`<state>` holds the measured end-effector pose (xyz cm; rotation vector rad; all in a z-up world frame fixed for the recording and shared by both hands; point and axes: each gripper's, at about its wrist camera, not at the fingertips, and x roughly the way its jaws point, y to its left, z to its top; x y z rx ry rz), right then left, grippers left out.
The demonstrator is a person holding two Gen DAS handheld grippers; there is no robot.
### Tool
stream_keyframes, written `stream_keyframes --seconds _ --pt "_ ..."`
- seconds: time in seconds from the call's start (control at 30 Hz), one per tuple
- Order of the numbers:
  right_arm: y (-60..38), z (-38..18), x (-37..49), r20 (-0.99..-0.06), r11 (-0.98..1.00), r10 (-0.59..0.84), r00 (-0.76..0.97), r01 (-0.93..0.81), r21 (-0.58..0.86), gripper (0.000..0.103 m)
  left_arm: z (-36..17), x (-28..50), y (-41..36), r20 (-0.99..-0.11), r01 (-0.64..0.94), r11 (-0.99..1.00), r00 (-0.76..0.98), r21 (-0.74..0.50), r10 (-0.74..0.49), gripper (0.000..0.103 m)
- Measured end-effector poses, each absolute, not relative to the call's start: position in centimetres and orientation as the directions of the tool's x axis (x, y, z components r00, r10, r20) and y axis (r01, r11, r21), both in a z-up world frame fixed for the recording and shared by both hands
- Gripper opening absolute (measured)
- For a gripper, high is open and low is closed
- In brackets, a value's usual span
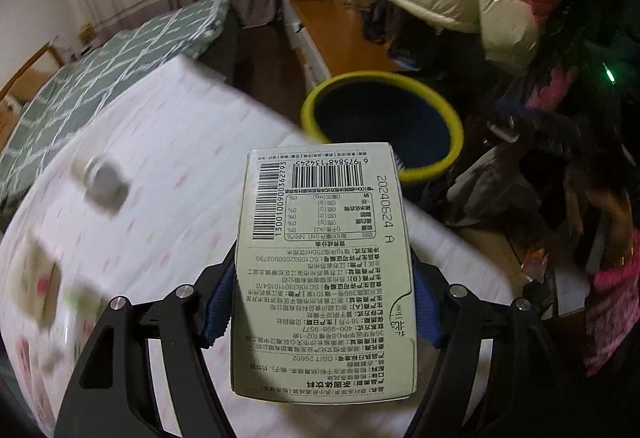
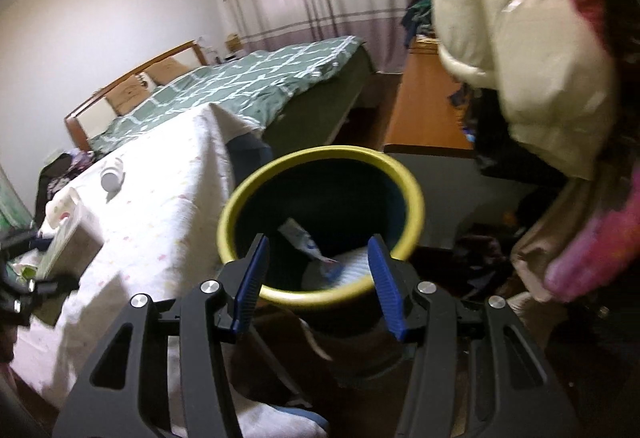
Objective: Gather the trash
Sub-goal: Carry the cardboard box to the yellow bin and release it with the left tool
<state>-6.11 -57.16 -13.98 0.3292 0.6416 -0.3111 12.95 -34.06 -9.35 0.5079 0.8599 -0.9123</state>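
Note:
My left gripper (image 1: 322, 302) is shut on a pale green carton (image 1: 324, 270) printed with barcodes and text, held above the white floral tablecloth (image 1: 168, 173). The yellow-rimmed dark bin (image 1: 384, 125) stands just beyond the carton, off the table's edge. In the right wrist view my right gripper (image 2: 320, 262) is open and empty, right over the near rim of the bin (image 2: 320, 222). Wrappers (image 2: 308, 242) and a white ribbed piece lie inside the bin. A small white bottle (image 1: 100, 181) lies on the table; it also shows in the right wrist view (image 2: 112, 177).
Blurred packets (image 1: 36, 278) lie at the table's left. A box (image 2: 68, 234) stands on the table's left side. A bed with a green checked cover (image 2: 248, 85), a wooden desk (image 2: 424, 109) and hanging puffy coats (image 2: 532, 57) surround the bin.

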Motion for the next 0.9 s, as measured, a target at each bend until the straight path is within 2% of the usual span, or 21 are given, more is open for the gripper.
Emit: stream_keyframes --seconds 0.23,0.3,0.43,0.73,0.77,0.8,0.9 --pt "-57.5 -14.2 -10.1 -0.615 0.883 -0.251 0.747 0.437 0.170 0.050 -8.7 14.0 -43.4 -0.819 0.886 0.462 0.294 0.040 -0.493 0.071" --pt "-57.6 -14.4 -10.9 -0.617 0.877 -0.270 0.739 0.453 0.159 0.055 -9.1 14.1 -45.5 -0.824 0.893 0.448 0.281 0.037 -0.492 0.071" --pt "-58.1 -14.8 -11.7 -0.622 0.865 -0.292 0.727 0.478 0.152 0.055 -10.7 14.8 -50.3 -0.842 0.901 0.433 0.262 0.038 -0.471 0.071" --pt "-58.6 -15.3 -11.8 -0.635 0.859 -0.303 0.711 0.491 0.141 0.056 -14.4 16.0 -56.0 -0.868 0.892 0.451 0.249 0.033 -0.429 0.072" --pt "-58.5 -15.3 -11.8 -0.635 0.859 -0.303 0.711 0.492 0.141 0.057 -14.6 16.1 -56.2 -0.867 0.890 0.455 0.254 0.035 -0.430 0.079" --pt "-58.5 -15.3 -11.7 -0.635 0.858 -0.303 0.711 0.493 0.142 0.058 -14.5 16.2 -56.3 -0.862 0.887 0.460 0.265 0.042 -0.432 0.090" --pt "-58.2 -15.1 -11.5 -0.635 0.859 -0.304 0.711 0.493 0.141 0.059 -13.5 16.5 -55.1 -0.841 0.868 0.495 0.302 0.047 -0.449 0.093"
